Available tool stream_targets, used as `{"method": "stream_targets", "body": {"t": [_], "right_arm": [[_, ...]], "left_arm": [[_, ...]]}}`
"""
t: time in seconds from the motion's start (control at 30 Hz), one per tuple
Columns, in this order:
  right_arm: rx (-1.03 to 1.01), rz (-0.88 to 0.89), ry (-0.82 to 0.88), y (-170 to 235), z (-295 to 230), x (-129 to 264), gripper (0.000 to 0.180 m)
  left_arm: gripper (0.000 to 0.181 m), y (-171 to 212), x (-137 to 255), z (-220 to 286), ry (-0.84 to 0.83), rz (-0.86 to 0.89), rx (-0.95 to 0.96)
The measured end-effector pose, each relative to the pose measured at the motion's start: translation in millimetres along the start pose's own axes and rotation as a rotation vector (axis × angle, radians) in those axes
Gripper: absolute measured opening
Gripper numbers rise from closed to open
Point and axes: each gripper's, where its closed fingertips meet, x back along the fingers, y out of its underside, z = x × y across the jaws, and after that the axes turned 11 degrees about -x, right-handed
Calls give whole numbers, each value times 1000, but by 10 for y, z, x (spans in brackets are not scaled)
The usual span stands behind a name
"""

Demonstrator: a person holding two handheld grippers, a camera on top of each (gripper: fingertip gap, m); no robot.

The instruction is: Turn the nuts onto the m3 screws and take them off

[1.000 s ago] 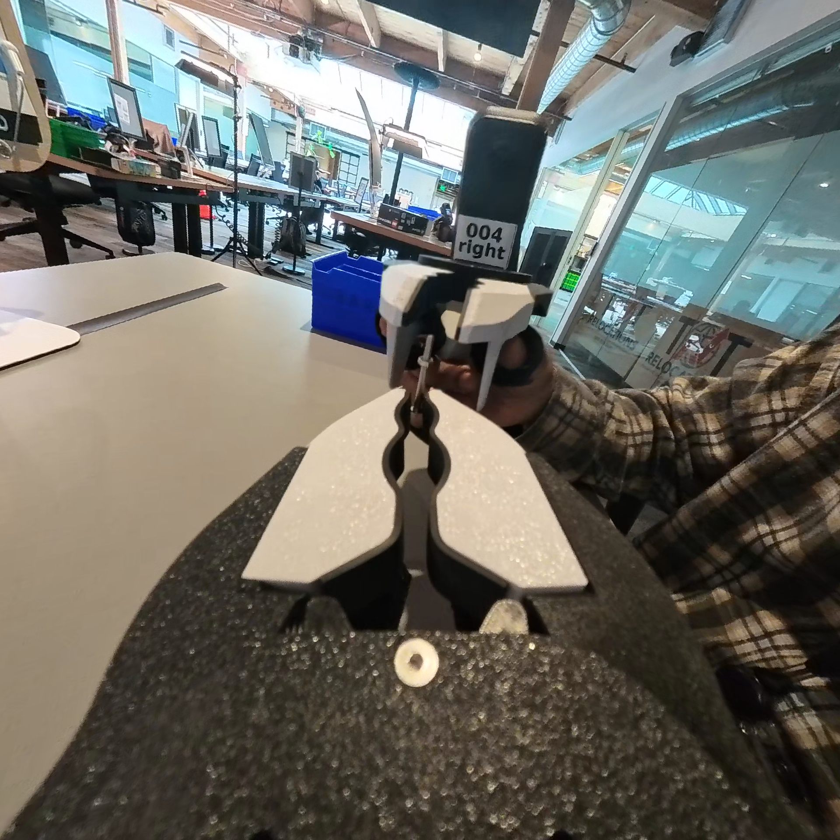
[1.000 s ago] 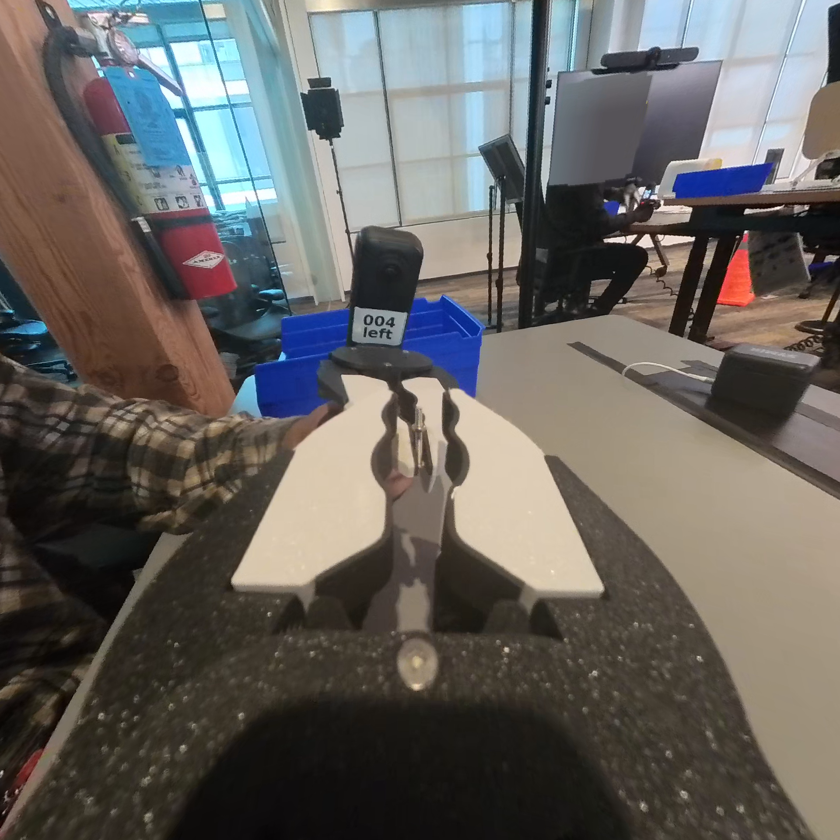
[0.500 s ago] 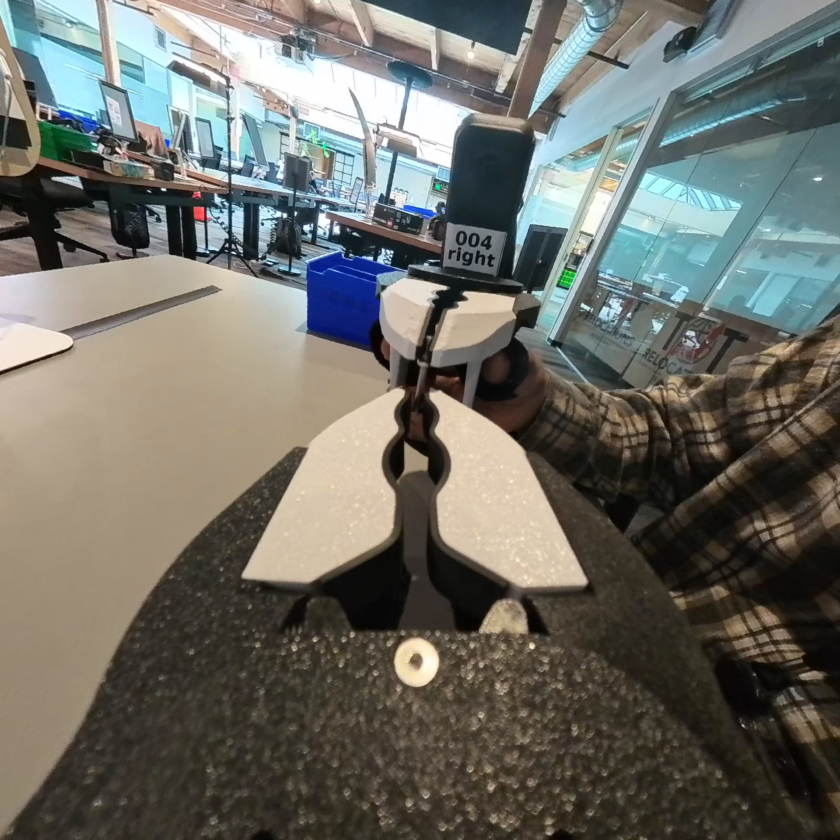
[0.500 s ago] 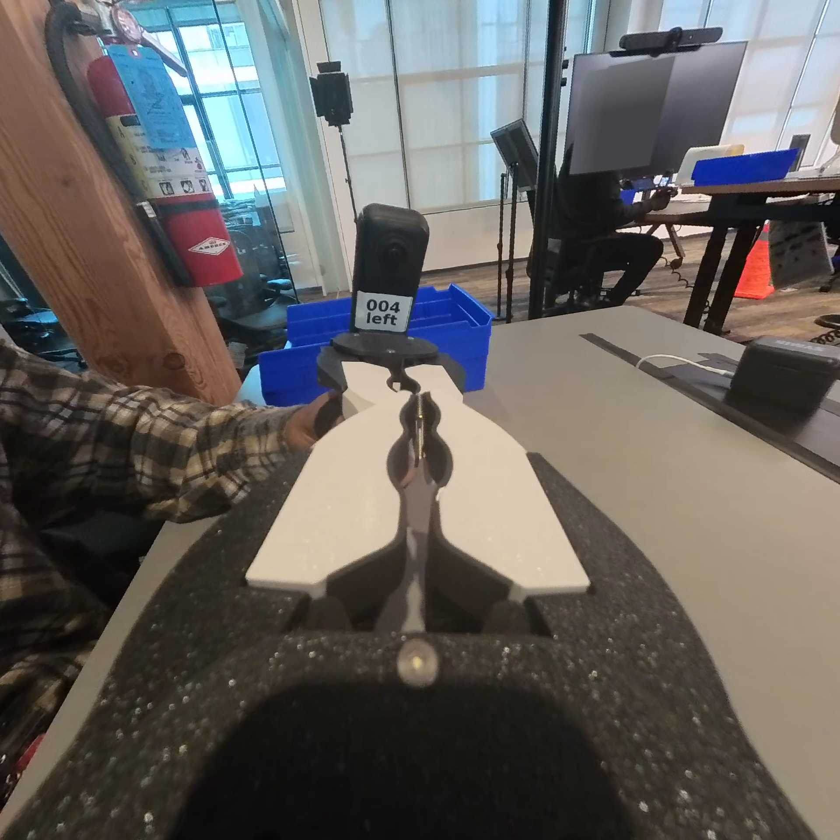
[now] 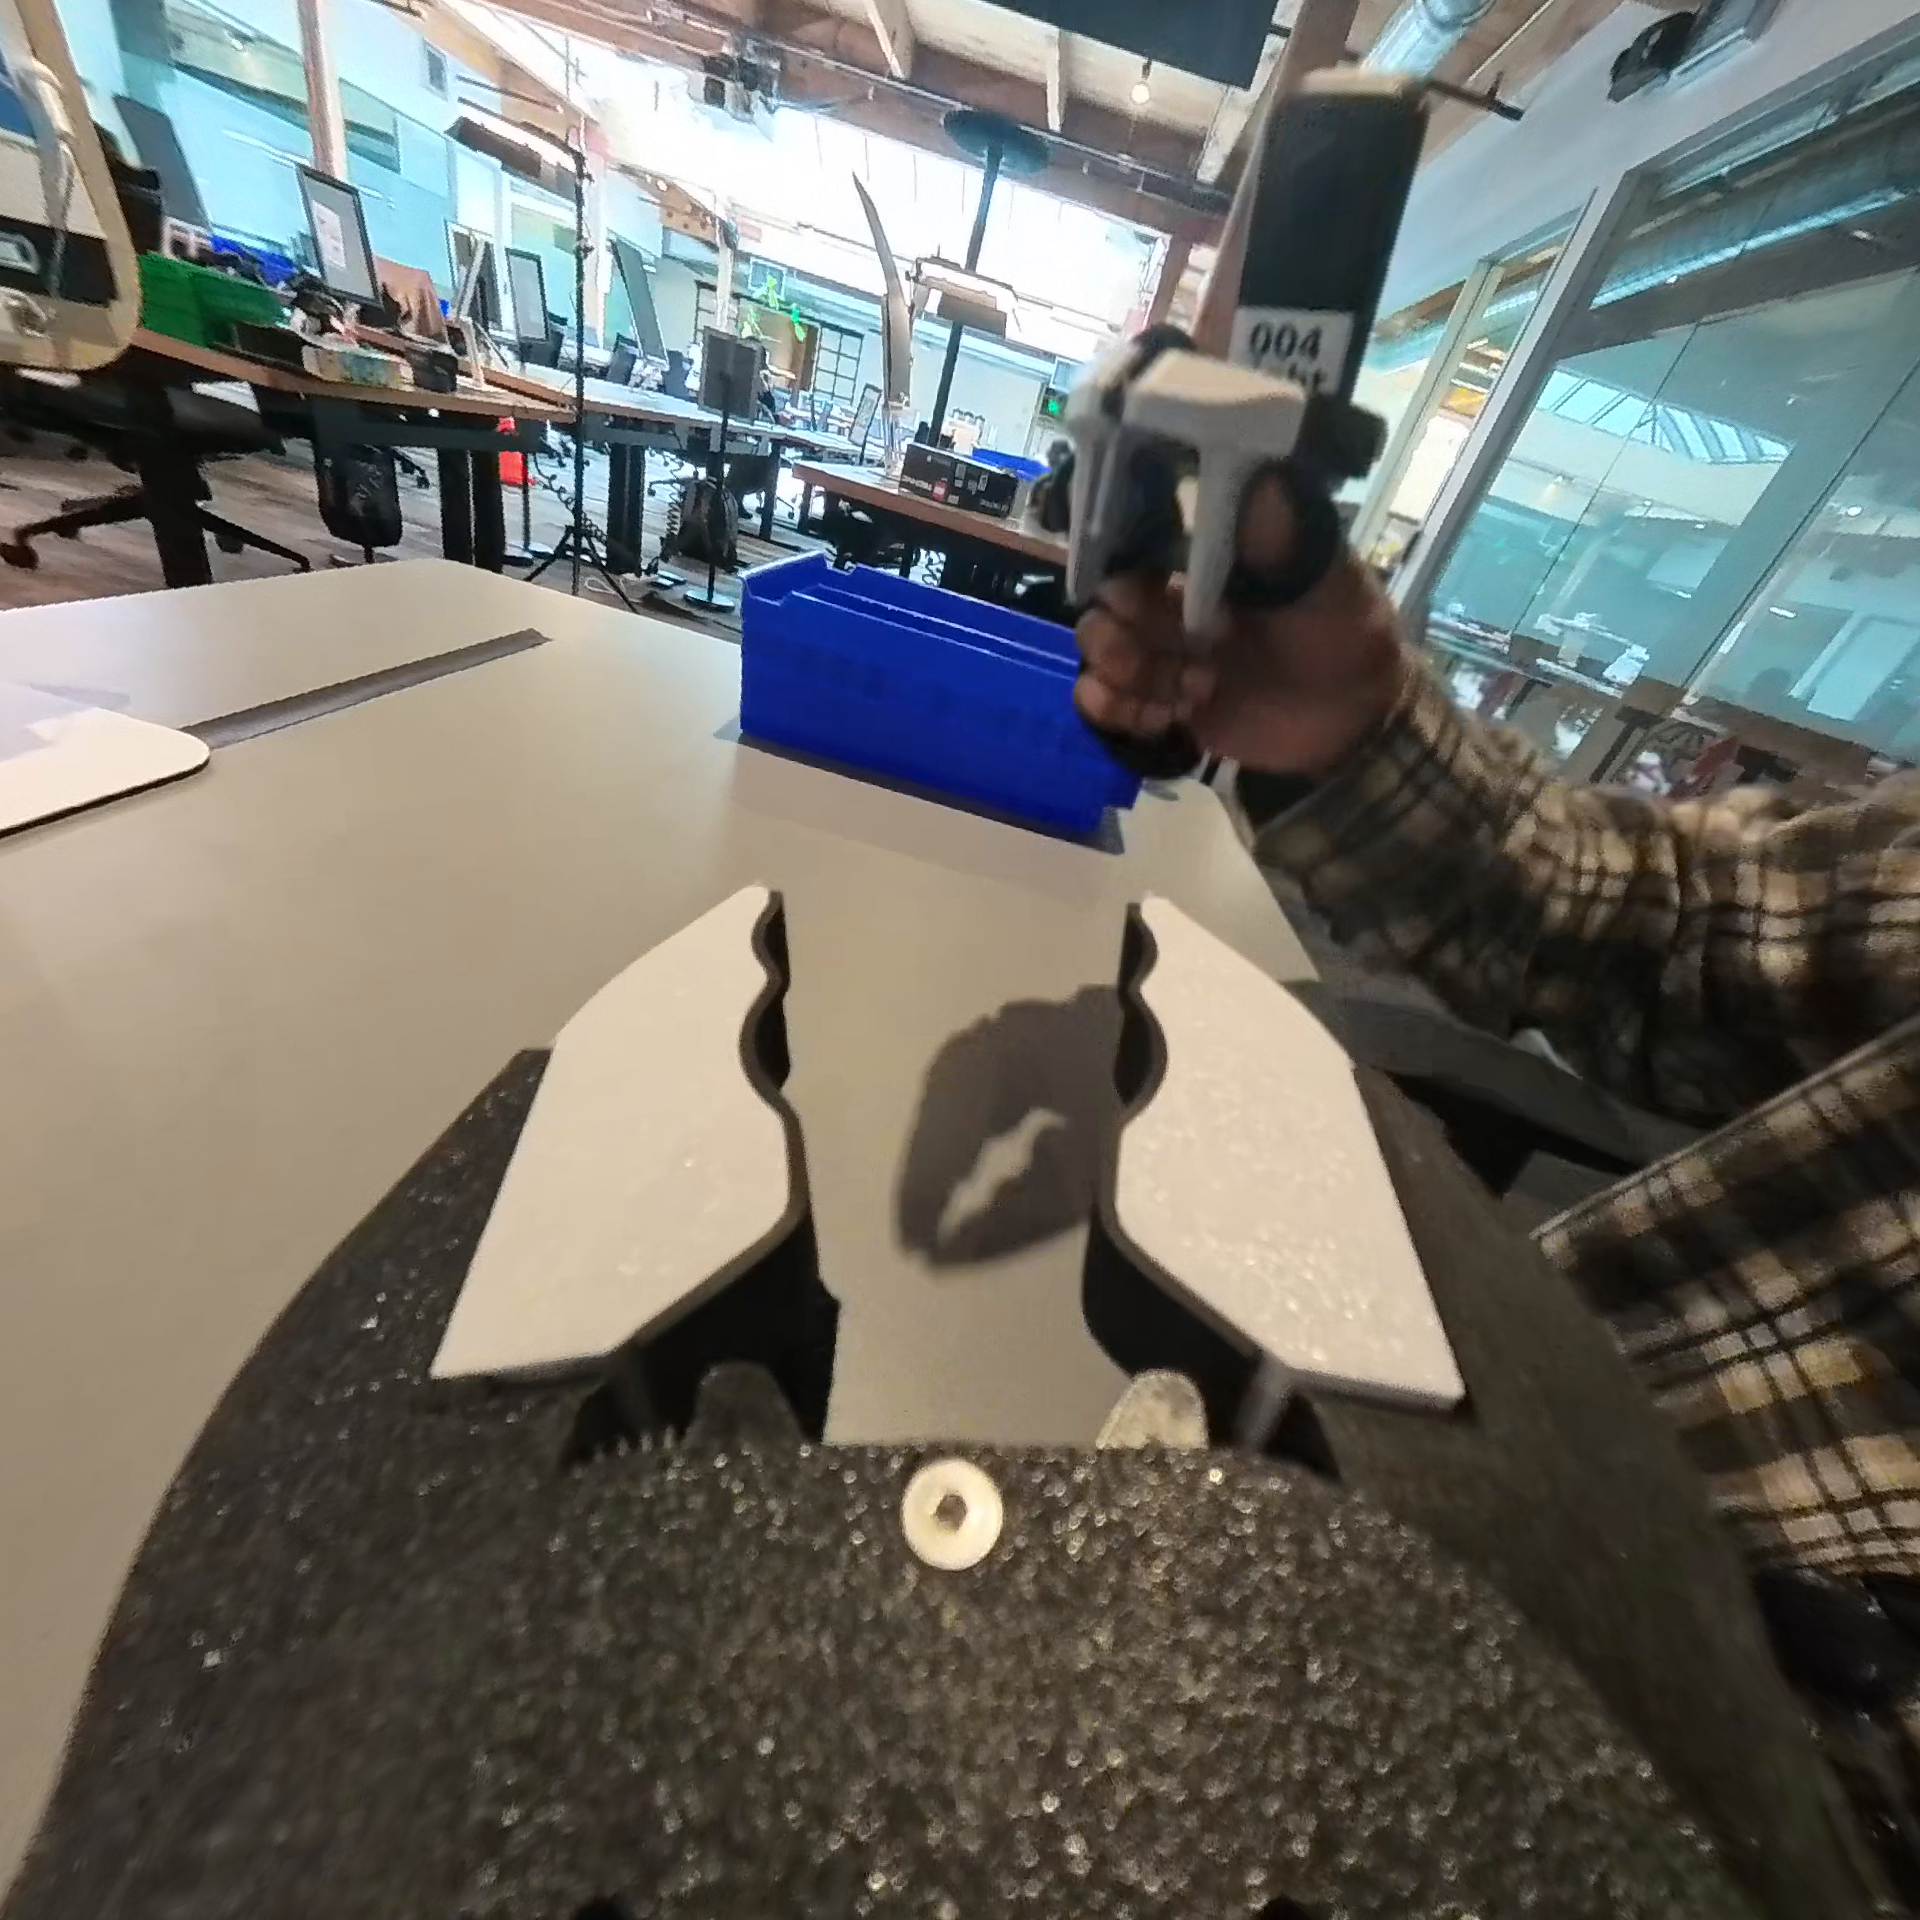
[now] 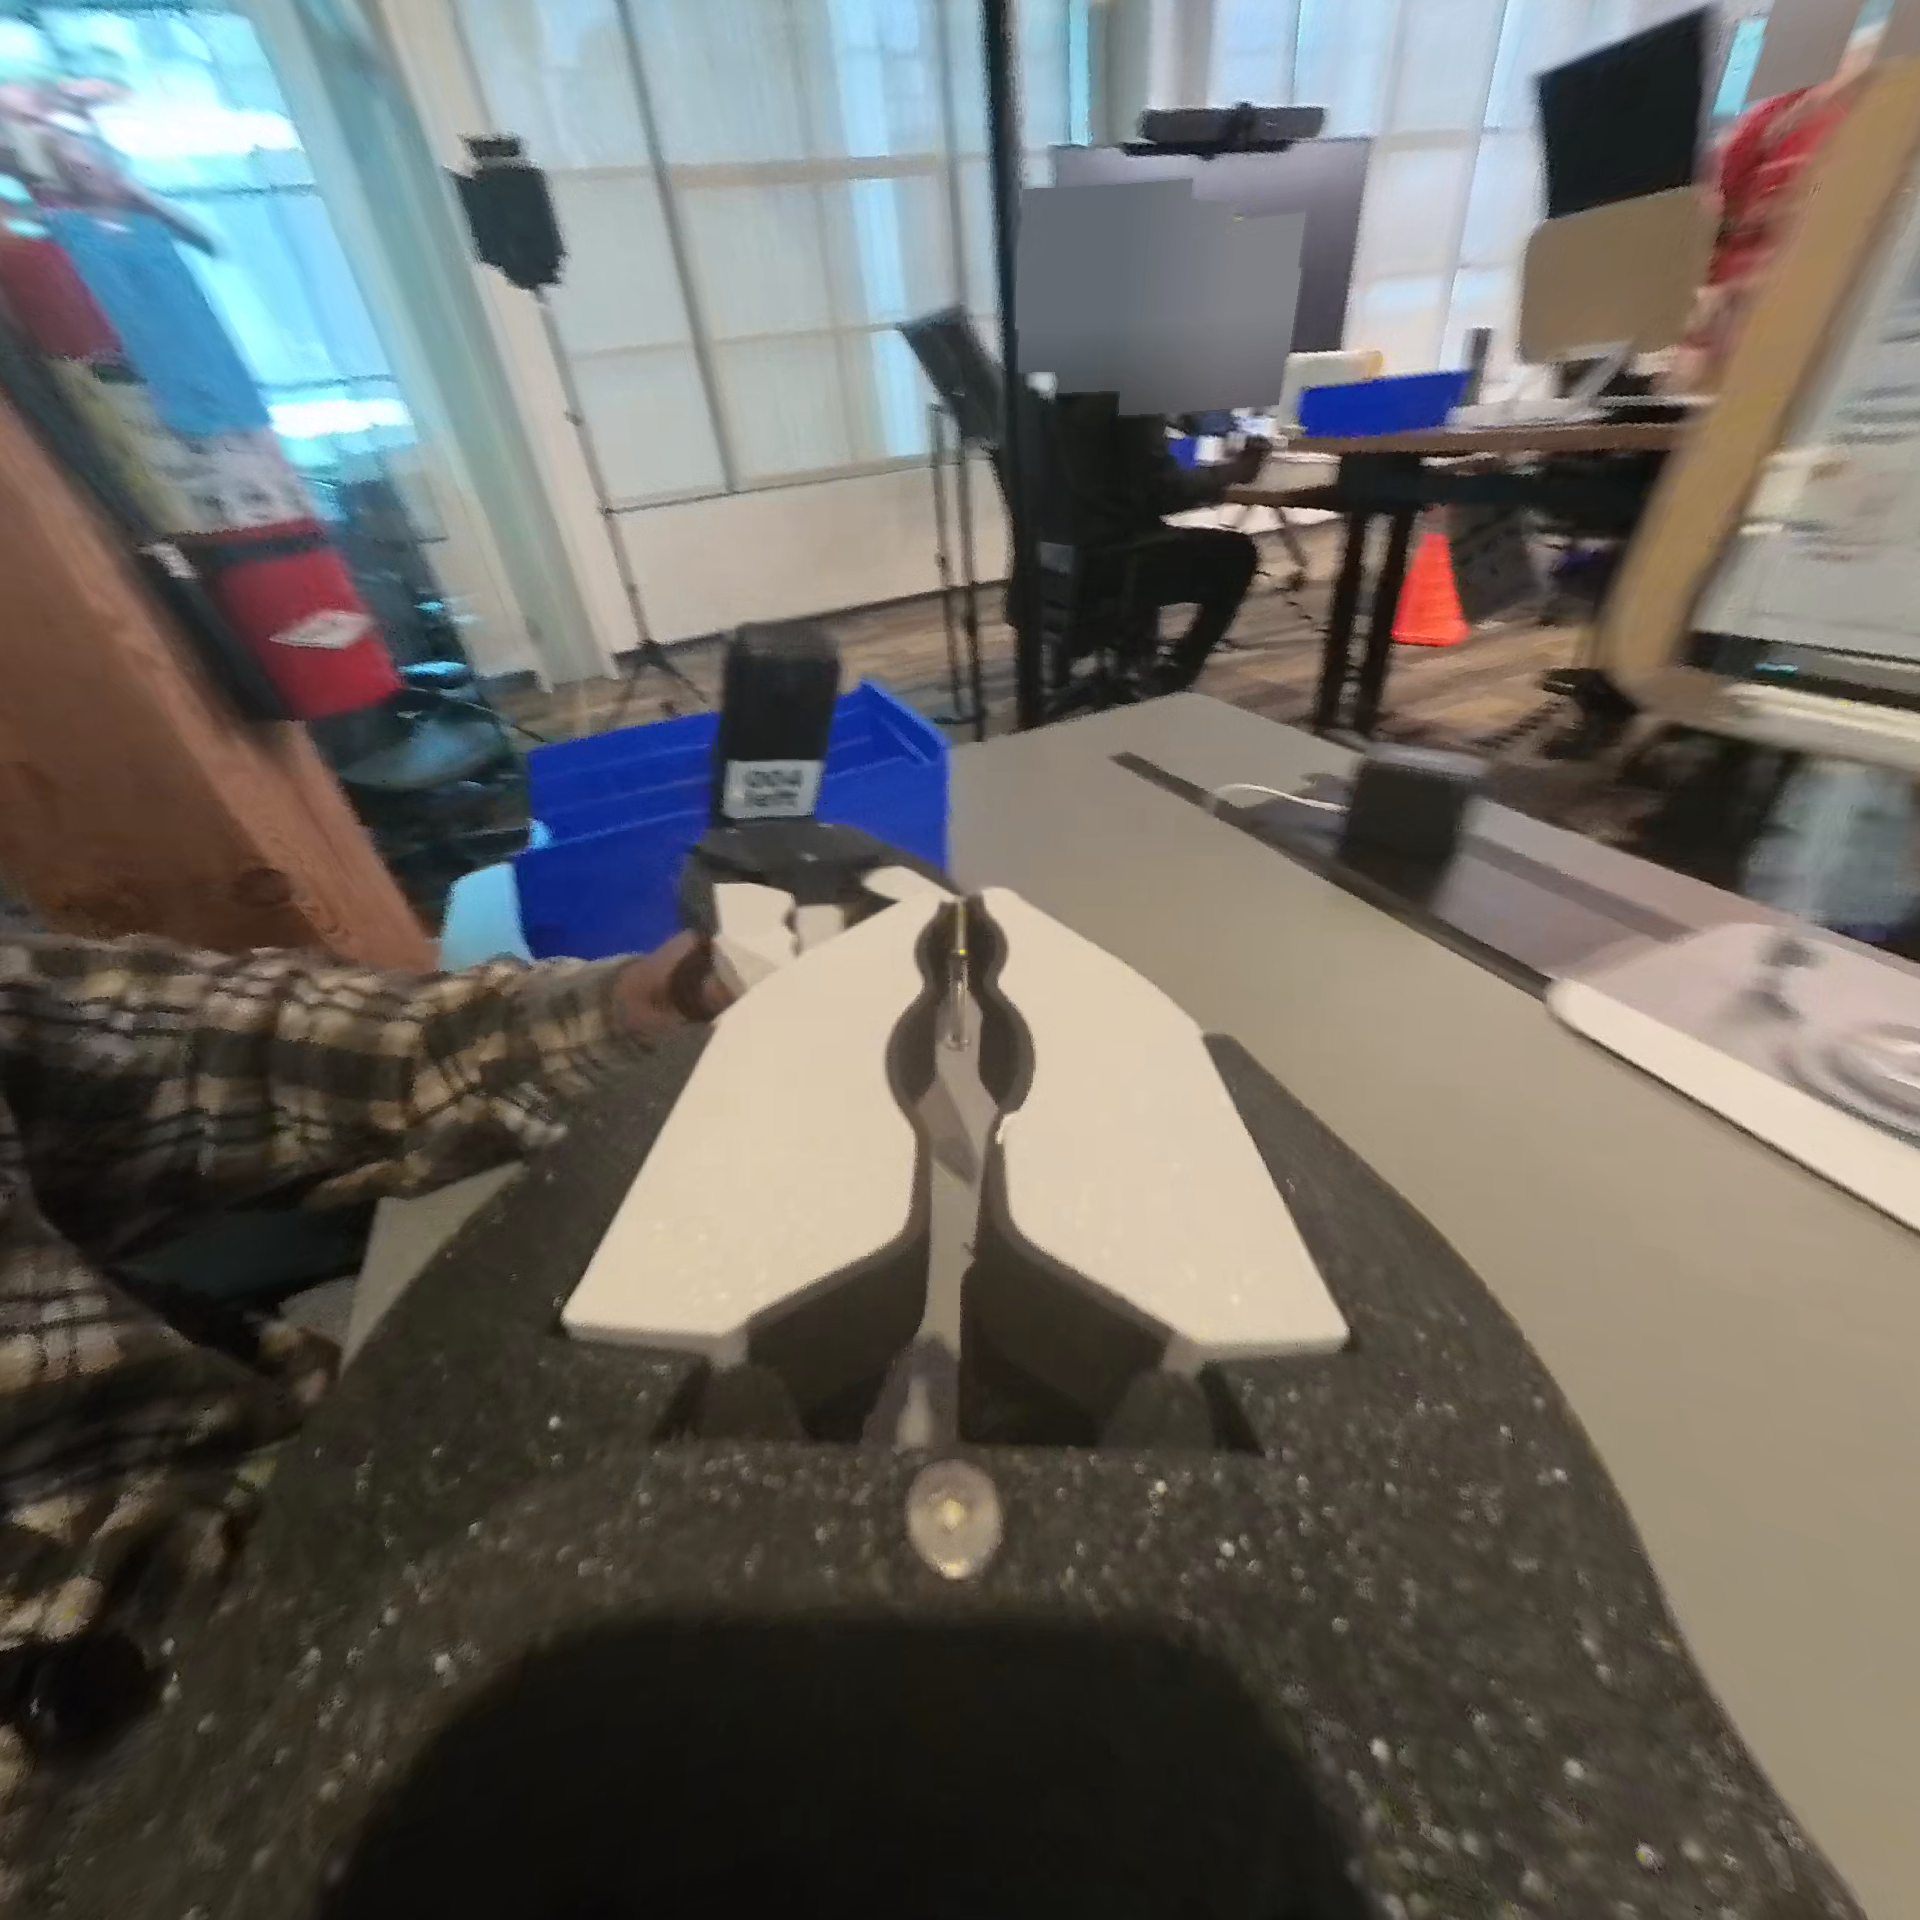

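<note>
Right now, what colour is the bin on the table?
Solid blue bin, clearest in the left wrist view.

Both grippers have pale grey fingers point(image 5: 644, 1143) on speckled black bodies point(image 5: 831, 1662). The table point(image 5: 312, 935) is plain grey. The bin point(image 5: 914, 696) is bright blue. The sleeve point(image 5: 1558, 914) is plaid in brown, cream and black. The cone point(image 6: 1431, 592) is orange, the extinguisher point(image 6: 312, 634) red.

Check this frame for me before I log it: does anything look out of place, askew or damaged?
Nothing stands out. The right gripper is shut on the screw, which lies straight along its fingers. The left gripper is open and empty over the table. Both views are motion-blurred, so I cannot make out a nut.
</note>
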Motion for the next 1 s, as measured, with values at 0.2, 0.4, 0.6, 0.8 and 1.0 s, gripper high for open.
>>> {"method": "stream_targets", "body": {"t": [0.2,0.4,0.6,0.8,1.0], "right_arm": [[24,-64,494,-502,744,1650,2],[-128,-242,948,-311,1523,3334,2],[-369,-438,1065,536,2076,3932,2],[-524,-525,1096,1162,2420,4071,3],[-562,-566,1090,1366,2478,4050,10]], "left_arm": [[59,43,-51,66,33,-26,-2],[53,71,-99,142,59,-53,-38],[48,159,-136,174,71,-87,-64],[45,225,-150,187,86,-116,-60],[44,238,-135,169,94,-120,-34]]}}
